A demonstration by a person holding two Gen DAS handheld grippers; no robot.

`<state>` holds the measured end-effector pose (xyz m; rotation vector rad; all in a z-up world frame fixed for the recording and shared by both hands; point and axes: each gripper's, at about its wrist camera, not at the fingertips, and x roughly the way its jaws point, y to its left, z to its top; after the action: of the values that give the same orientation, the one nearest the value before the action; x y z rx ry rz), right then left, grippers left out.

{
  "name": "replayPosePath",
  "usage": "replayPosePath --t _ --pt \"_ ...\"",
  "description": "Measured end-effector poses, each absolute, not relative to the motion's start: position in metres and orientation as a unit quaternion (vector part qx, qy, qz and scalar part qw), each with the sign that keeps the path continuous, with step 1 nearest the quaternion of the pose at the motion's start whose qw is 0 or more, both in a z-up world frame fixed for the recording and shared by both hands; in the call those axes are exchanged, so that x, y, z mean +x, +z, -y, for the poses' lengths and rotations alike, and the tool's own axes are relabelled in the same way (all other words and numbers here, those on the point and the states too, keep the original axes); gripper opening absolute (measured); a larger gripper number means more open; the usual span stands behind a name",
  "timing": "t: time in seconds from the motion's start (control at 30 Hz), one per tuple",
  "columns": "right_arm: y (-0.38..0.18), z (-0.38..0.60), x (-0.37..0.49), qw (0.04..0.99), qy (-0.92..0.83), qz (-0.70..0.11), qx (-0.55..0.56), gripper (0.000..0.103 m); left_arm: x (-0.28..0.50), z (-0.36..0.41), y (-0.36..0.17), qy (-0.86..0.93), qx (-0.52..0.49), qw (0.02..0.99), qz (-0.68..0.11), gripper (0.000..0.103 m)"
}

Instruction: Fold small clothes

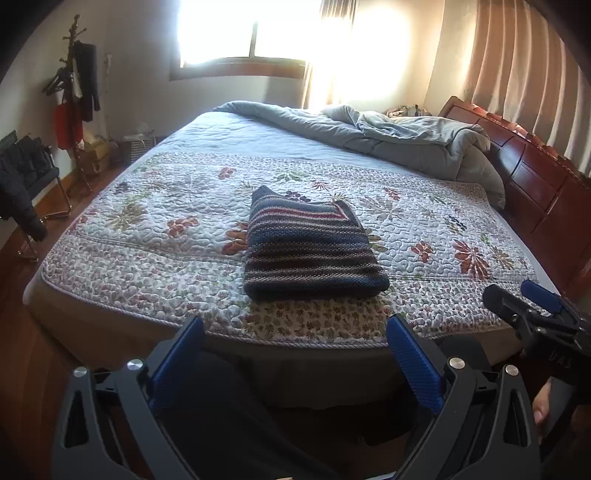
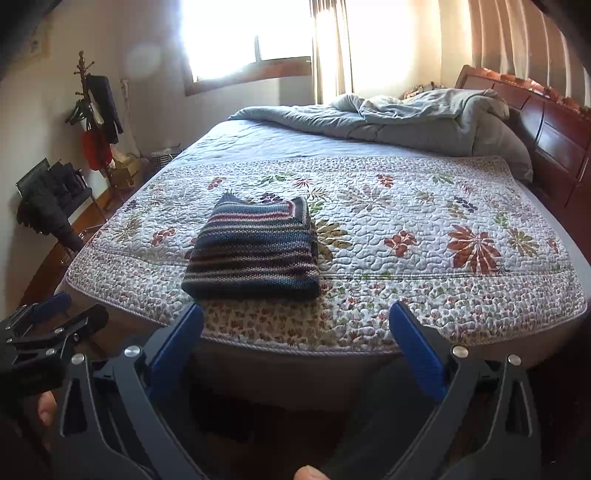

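sunlit window (image 1: 251, 29) behind a quilted bed (image 1: 166, 236), wooden headboard (image 1: 535, 173), coat rack (image 1: 75, 96).

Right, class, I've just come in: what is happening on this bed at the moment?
A person holds a two-finger gripper in each hand, near the foot of the bed. The left gripper and right gripper are both open and hold nothing. A striped knitted sweater in navy, red and grey lies folded into a neat rectangle on the floral quilted bedspread, untouched by either gripper.
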<state>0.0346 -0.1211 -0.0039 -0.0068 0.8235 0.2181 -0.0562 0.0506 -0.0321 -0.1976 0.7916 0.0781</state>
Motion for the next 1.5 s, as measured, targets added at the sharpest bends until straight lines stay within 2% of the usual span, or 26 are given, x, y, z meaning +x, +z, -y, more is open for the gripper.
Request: replayPosePath --t 1.5 --pt "-0.012 0.119 0.047 0.906 0.111 -0.409 -0.004 0.1 -0.049 -0.043 -0.023 0.044 -0.083 0.918 -0.384 0.099"
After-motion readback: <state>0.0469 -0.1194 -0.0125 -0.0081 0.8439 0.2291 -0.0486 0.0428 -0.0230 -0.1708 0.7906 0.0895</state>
